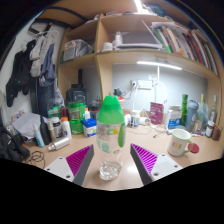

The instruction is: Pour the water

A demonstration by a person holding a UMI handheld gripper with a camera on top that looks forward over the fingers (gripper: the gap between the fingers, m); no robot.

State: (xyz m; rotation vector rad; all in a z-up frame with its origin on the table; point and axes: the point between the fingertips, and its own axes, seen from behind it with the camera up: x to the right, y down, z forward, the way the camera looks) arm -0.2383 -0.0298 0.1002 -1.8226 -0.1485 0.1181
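Item one, low centre of the frame: a clear plastic bottle (110,140) with a green cap, upright on the wooden desk (150,180), standing between your gripper's (111,163) two fingers. The purple pads (83,162) flank it left and right with a visible gap on each side, so your gripper is released and spread wide, not pressing the bottle. Whether the bottle holds water cannot be told.

Item two, right of the frame: a white mug (179,142) with a handle and a printed design, on the desk beyond the right finger, well apart from the bottle.

Item three, left of centre, behind the bottle: a green-lidded jar (77,115) among assorted small containers.

Item four, right middle of the frame: a pink box (157,112) and several upright bottles, one tall and green (184,110).

Item five, upper frame: wooden shelves (120,58) carrying books (180,40) and boxes, with a strip light (160,66) beneath.

Item six, upper left: dark clothing (30,65) hanging beside the shelves.
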